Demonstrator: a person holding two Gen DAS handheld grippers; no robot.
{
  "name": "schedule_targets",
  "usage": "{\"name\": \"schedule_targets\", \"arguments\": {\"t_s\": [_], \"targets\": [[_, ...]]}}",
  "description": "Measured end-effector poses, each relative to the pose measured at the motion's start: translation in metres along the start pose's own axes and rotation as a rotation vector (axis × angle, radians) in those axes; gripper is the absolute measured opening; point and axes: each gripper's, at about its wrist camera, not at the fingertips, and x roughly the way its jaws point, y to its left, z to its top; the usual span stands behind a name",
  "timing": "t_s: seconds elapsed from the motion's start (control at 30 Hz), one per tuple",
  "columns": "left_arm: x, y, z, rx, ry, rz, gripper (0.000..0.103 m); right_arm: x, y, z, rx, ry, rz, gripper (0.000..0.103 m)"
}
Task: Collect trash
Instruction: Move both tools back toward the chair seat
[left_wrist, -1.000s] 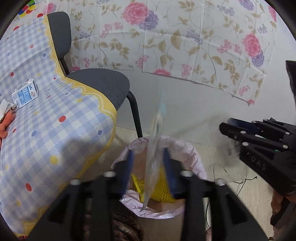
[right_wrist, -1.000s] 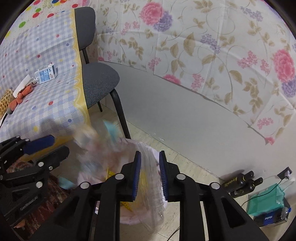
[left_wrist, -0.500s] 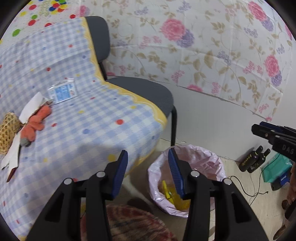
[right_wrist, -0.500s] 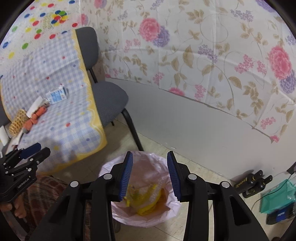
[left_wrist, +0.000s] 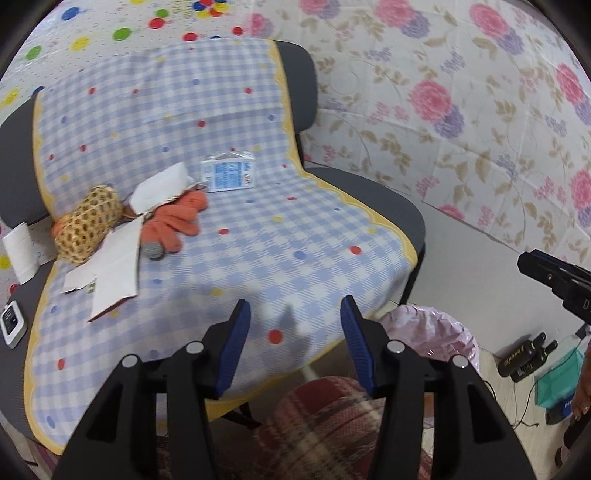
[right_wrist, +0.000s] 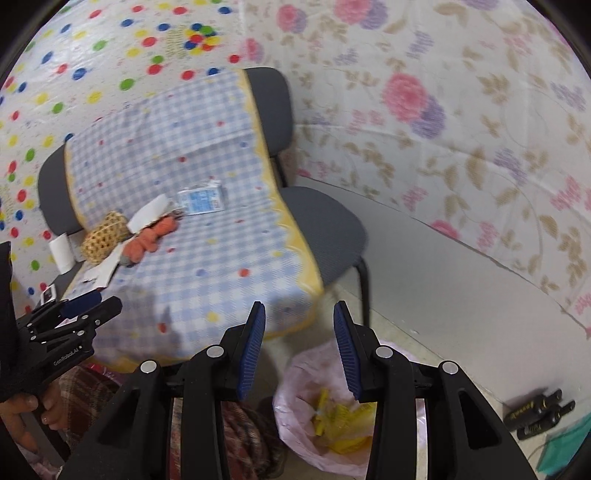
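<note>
My left gripper (left_wrist: 295, 310) is open and empty above the near edge of the checked cloth (left_wrist: 258, 236). My right gripper (right_wrist: 299, 314) is open and empty above the pink-lined bin (right_wrist: 295, 373), which holds yellow trash (right_wrist: 340, 424). On the cloth lie a blue-and-white carton (left_wrist: 229, 173), white paper scraps (left_wrist: 110, 266), an orange glove (left_wrist: 177, 221) and a yellow net ball (left_wrist: 88, 225). The carton also shows in the right wrist view (right_wrist: 201, 199). The bin's rim shows in the left wrist view (left_wrist: 439, 328).
The cloth covers grey chairs (left_wrist: 373, 195) against a floral wall. Dark bottles (left_wrist: 524, 358) and a teal box (left_wrist: 557, 384) stand on the floor at the right. A white roll (left_wrist: 20, 251) and a small device (left_wrist: 13, 321) sit at the left. A plaid lap (left_wrist: 332, 424) is below.
Both grippers let go of the plastic wrapper over the bin and opened. Both have swung up and left from the bin toward the cloth-covered chairs.
</note>
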Motion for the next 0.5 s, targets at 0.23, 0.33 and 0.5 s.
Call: {"name": "schedule_targets", "arguments": {"t_s": [0.23,0.33,0.5], "targets": [[-0.013,0.049,0.001,-0.084,-0.018,0.113,0.060,0.034,0.065,0.023,-0.124,-0.001,0.139,0.055],[-0.018,0.076,0.003,-0.130,-0.021,0.166,0.063,0.048,0.087,0.032,-0.153,-0.015,0.174,0.061],[-0.027,0.119,0.006,-0.181,-0.040,0.260,0.076,0.076,0.115,0.045,-0.176,0.000,0.222,0.063]]}}
